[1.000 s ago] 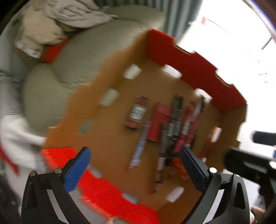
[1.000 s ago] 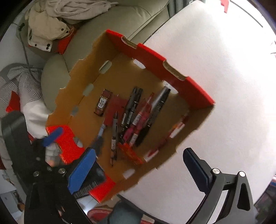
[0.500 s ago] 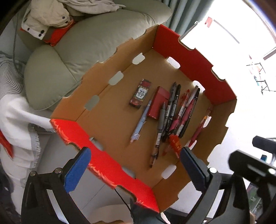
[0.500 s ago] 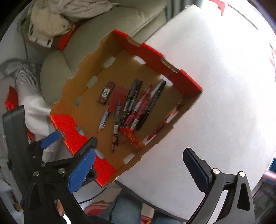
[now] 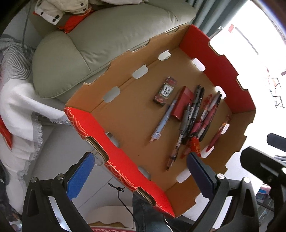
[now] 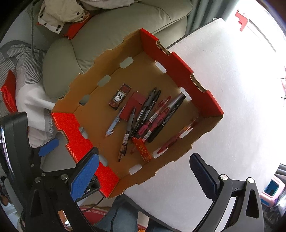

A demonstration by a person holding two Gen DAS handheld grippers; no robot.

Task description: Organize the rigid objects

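Observation:
A red and brown cardboard box [image 5: 123,160] [image 6: 205,96] sits on the edge of a white table [image 6: 232,125]. Inside lie several pens [image 5: 194,114] [image 6: 152,114], a blue pen [image 5: 161,123], a small patterned box [image 5: 165,91] [image 6: 119,96], a red flat box [image 5: 183,103] [image 6: 132,105] and a red packet [image 6: 142,149]. My left gripper [image 5: 141,174] is open and empty above the box's near red wall. My right gripper [image 6: 144,174] is open and empty above the box's near corner. The left gripper also shows at the left in the right wrist view [image 6: 68,151].
A grey-green sofa [image 5: 107,35] with piled clothes [image 6: 60,16] stands behind the box. A white and striped cloth [image 5: 19,107] hangs at the left. A pink object [image 6: 271,191] sits at the lower right. The person's jeans [image 5: 148,214] show below.
Both grippers have drawn back and up from the box, so more of it shows. The box contents have not moved. Both grippers stay open.

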